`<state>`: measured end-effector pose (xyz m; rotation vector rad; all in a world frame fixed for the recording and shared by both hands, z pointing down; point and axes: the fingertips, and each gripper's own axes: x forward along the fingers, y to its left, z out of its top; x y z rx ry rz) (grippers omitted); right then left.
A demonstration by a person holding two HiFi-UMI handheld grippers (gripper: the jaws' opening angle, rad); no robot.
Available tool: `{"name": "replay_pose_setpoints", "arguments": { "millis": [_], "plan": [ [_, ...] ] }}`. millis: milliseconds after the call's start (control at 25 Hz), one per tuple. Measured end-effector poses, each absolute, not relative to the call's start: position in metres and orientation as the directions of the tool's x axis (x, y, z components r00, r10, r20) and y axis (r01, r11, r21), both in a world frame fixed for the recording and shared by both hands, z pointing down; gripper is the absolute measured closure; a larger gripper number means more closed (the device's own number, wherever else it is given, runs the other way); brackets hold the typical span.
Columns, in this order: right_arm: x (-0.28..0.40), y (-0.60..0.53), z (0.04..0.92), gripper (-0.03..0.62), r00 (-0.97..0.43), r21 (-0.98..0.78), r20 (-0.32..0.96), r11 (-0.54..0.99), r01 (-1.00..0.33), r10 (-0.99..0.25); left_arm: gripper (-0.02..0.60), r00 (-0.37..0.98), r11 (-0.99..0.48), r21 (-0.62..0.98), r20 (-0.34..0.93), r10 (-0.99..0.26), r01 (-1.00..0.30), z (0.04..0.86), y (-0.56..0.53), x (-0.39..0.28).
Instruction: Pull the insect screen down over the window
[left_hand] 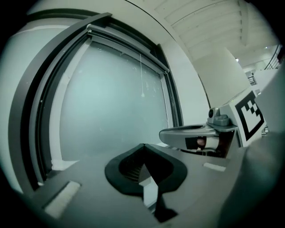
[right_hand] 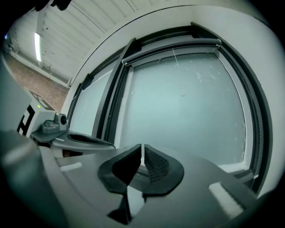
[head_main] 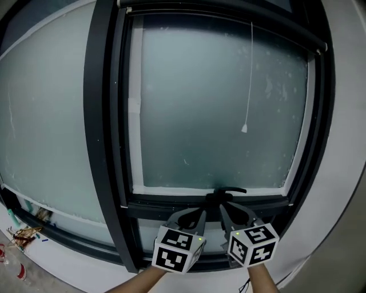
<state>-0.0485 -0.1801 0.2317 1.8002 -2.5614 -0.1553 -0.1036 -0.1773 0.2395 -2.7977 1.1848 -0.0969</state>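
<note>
A wide frosted side pane (head_main: 46, 114) fills the far left, well out from the left gripper (head_main: 194, 216), behind a thick dark mullion (head_main: 102, 114). Low in that corner lie a few small scraps (head_main: 23, 234), too small to tell apart.

The left gripper is held up near the bottom rail of the window (head_main: 217, 109), its marker cube (head_main: 177, 249) toward the person. Its fingers (left_hand: 124, 167) are pressed together with nothing between them. The right gripper (head_main: 233, 214) sits just beside it, apart from it, and both point at the glass. A dark window handle (head_main: 226, 193) lies on the lower rail just above and between the two sets of fingers; no view shows them touching it.

The right gripper's fingers (right_hand: 156, 165) are narrow, all but closed, with only a hairline of light between the tips and nothing held.

The insect screen (head_main: 229, 11) is still up at the head of the window, well above both pairs of fingers, and shows only as a dark bar across the top of the frame. A thin white pull cord (head_main: 250, 74) hangs from it down the right half of the pane. Its small end piece (head_main: 245, 129) hangs about halfway down the glass, above and to the right of the right fingers, well apart from them.
</note>
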Motion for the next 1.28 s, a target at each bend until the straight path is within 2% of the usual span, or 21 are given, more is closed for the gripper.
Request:
{"name": "replay_pose_setpoints", "arguments": {
  "millis": [360, 640, 880, 960, 1080, 1160, 1280],
  "plan": [
    [0.007, -0.241, 0.126, 0.551, -0.278, 0.146, -0.196, 0.253, -0.957, -0.940, 0.568, 0.713, -0.695, -0.203, -0.026, -0.700, -0.690, 0.175, -0.236, -0.077],
    [0.065, -0.295, 0.054, 0.499, -0.287, 0.213, -0.283, 0.232, -0.949, -0.915, 0.569, 0.673, -0.632, -0.268, -0.095, -0.733, -0.727, 0.126, -0.290, -0.046],
    [0.094, -0.337, 0.021, 0.428, -0.376, 0.275, -0.269, 0.303, -0.912, -0.887, 0.569, 0.633, -0.569, -0.316, -0.152, -0.759, -0.759, 0.087, -0.323, -0.011],
    [0.097, -0.351, 0.015, 0.425, -0.413, 0.293, -0.250, 0.338, -0.894, -0.876, 0.569, 0.618, -0.549, -0.326, -0.165, -0.769, -0.770, 0.078, -0.332, -0.001],
    [0.102, -0.370, 0.009, 0.434, -0.447, 0.300, -0.229, 0.374, -0.878, -0.865, 0.569, 0.596, -0.514, -0.357, -0.171, -0.785, -0.780, 0.067, -0.340, 0.010],
    [0.102, -0.376, 0.004, 0.518, -0.458, 0.303, -0.230, 0.384, -0.872, -0.859, 0.569, 0.585, -0.496, -0.375, -0.174, -0.792, -0.783, 0.060, -0.341, 0.013],
    [0.100, -0.381, 0.002, 0.546, -0.489, 0.297, -0.216, 0.420, -0.858, -0.845, 0.569, 0.572, -0.473, -0.397, -0.177, -0.801, -0.787, 0.052, -0.343, 0.012]
  ]
}}
